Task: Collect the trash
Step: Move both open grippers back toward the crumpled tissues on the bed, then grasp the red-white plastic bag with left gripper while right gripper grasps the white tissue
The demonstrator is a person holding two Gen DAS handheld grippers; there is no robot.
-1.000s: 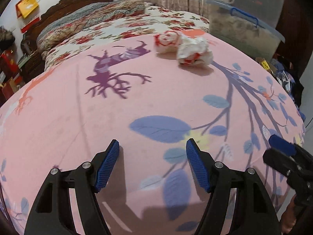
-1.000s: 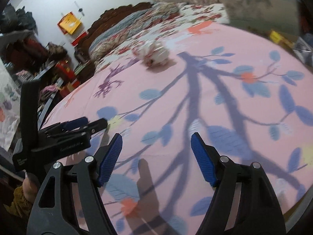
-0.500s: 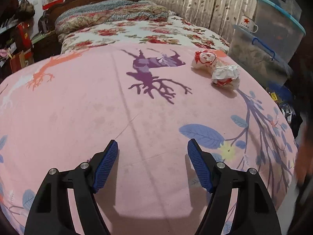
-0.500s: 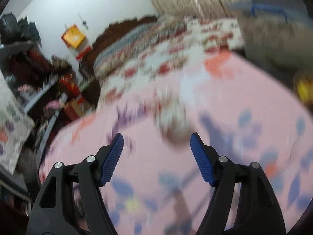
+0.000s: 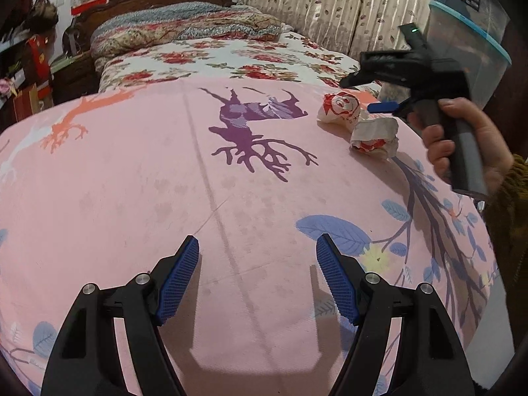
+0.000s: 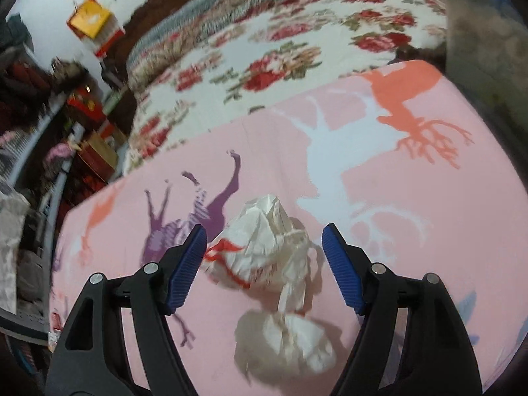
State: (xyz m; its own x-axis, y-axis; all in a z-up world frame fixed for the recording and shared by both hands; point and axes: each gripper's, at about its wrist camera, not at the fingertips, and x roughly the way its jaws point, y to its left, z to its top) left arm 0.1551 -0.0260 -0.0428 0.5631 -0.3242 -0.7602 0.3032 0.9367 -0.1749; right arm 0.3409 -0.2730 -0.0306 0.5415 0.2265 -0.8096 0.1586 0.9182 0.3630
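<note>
Wrappers [image 6: 264, 250], two crumpled, claws both open

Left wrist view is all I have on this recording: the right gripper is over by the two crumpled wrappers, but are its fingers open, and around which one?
Observer: The right gripper is open, its blue pads either side of the farther wrapper with the red print, not yet touching it.
Operator: And the other wrapper?
Observer: The nearer wrapper lies low between the gripper's arms, closer to that camera; a twisted strip of paper seems to join the two.
Operator: Anything beyond them that I can't see?
Observer: On the pink blanket past the wrappers there are a pale deer print and an orange one.
</note>
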